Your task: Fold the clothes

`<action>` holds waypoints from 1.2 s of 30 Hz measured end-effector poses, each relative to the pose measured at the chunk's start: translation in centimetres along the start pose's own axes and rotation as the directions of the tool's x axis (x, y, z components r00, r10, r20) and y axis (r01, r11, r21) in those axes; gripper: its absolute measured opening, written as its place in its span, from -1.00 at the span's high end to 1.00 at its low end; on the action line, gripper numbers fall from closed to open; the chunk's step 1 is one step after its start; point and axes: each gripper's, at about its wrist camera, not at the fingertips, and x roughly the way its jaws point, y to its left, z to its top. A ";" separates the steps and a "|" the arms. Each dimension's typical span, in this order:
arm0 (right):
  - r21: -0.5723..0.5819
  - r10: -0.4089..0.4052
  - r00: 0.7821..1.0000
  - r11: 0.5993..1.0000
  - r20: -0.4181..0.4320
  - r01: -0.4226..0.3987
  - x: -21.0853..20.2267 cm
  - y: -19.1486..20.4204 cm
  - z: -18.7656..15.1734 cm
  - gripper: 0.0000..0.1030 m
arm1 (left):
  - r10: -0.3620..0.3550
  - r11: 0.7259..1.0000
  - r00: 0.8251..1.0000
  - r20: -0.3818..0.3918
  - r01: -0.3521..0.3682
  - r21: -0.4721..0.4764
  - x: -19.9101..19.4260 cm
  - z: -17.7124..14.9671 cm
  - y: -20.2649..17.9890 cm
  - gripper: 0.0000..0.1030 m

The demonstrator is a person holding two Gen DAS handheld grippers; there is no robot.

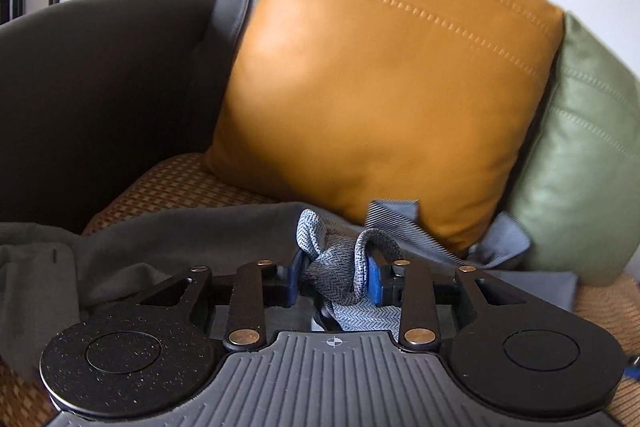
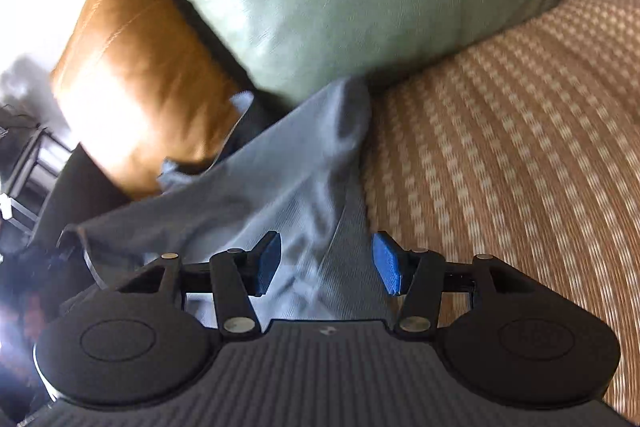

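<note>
Left hand-held gripper [image 1: 334, 277] pinching grey garment [image 1: 340, 267]

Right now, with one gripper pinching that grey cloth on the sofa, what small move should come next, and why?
Probably close the right gripper on the cloth. Its blue fingers stand open with the fabric between them, while the left gripper is already shut on a bunched edge. With both ends held, the cloth could be lifted off the mat and spread for folding.

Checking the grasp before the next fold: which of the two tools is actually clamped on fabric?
The left tool: its blue pads pinch a bunched fold of grey knitted garment. The right tool hangs open over smooth grey cloth.
</note>
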 end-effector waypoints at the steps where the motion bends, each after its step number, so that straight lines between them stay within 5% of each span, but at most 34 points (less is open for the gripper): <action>1: -0.004 -0.012 1.000 1.000 0.008 0.012 0.7 0.0 0.4 -0.11 | 0.021 1.000 1.000 -0.008 -0.021 0.015 0.7 -0.1 0.5 -0.02; 8: -0.068 -0.026 1.000 0.997 -0.014 0.025 4.6 0.6 1.2 -0.11 | 0.127 0.991 0.990 -0.055 -0.124 0.056 3.6 0.1 4.4 -0.33; 12: -0.073 -0.009 1.000 0.997 -0.027 0.007 5.1 1.5 0.6 -0.11 | 0.069 0.998 0.997 -0.027 -0.069 -0.005 0.9 -0.2 6.1 -0.32; 17: -0.092 0.036 0.998 0.995 -0.053 -0.041 4.8 3.9 -0.5 -0.11 | -0.004 0.993 0.999 -0.050 0.010 0.117 -2.3 -4.8 2.8 -0.34; 21: -0.126 0.056 0.995 0.990 -0.085 -0.066 4.7 6.0 -1.8 -0.11 | -0.042 0.997 0.998 -0.050 0.045 0.056 -2.1 -7.2 0.4 -0.48; 28: -0.202 0.051 0.990 0.976 -0.134 -0.077 4.6 7.5 -3.2 -0.11 | -0.010 1.000 0.996 -0.092 0.008 -0.025 1.6 -7.2 -1.9 -0.61; 30: -0.191 0.050 0.989 0.979 -0.139 -0.076 4.7 7.2 -3.5 -0.11 | -0.031 0.999 0.995 -0.099 0.029 -0.021 1.8 -7.0 -1.4 0.22; 31: -0.186 0.050 0.989 0.980 -0.141 -0.076 4.8 7.0 -3.5 -0.11 | -0.043 0.999 0.994 -0.101 0.041 -0.016 1.6 -6.8 -0.9 1.00; 36: -0.192 0.044 0.989 0.979 -0.143 -0.072 4.8 6.3 -3.4 -0.11 | -0.101 0.995 0.989 -0.111 0.103 0.009 0.8 -5.7 1.8 1.00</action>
